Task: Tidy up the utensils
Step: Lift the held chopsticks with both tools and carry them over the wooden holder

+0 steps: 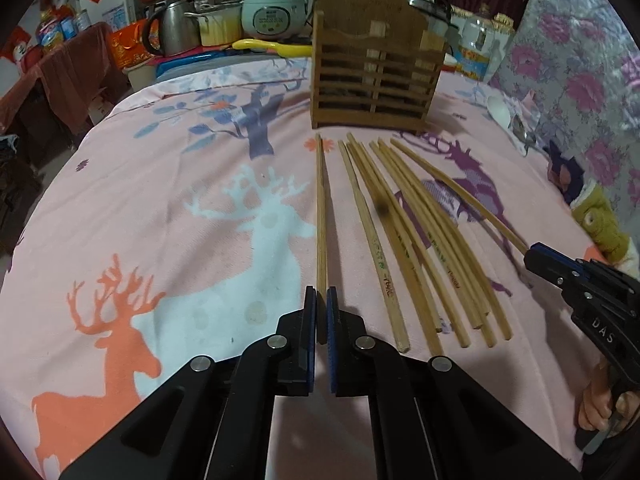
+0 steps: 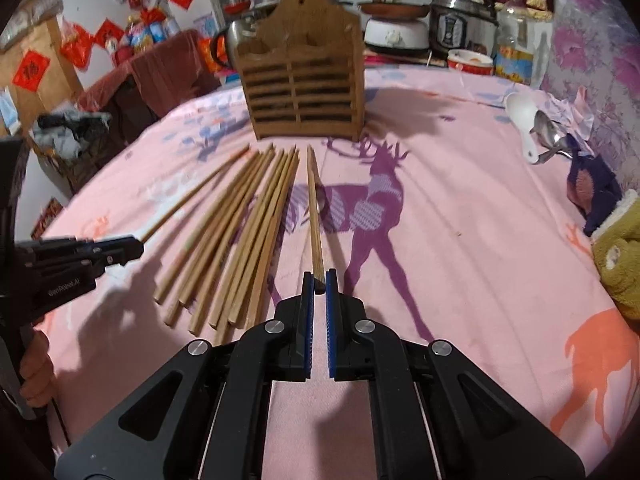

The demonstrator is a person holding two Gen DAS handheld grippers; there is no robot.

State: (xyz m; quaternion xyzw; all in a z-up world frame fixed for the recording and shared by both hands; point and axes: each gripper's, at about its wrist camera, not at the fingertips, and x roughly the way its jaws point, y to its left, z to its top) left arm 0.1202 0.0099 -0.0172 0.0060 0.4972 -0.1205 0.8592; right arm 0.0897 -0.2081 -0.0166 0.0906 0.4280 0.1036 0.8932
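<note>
A slatted wooden utensil holder (image 1: 376, 80) (image 2: 304, 92) stands upright at the far side of the pink deer-print cloth (image 1: 160, 200). In front of it several bamboo chopsticks (image 1: 416, 232) (image 2: 240, 232) lie fanned out. My left gripper (image 1: 321, 292) (image 2: 140, 246) is shut on the near end of the leftmost chopstick (image 1: 321, 216), which lies apart from the pile. My right gripper (image 2: 319, 276) (image 1: 530, 254) is shut on the near end of the rightmost chopstick (image 2: 314, 208). Both held chopsticks rest along the cloth and point toward the holder.
A white spoon (image 2: 522, 116) and a metal spoon (image 2: 546, 128) lie at the far right by a floral wall. A dark blue cloth (image 2: 592, 188) and an olive plush item (image 2: 620, 264) sit at the right edge. A rice cooker (image 1: 274, 12) and a kettle (image 1: 172, 28) stand behind.
</note>
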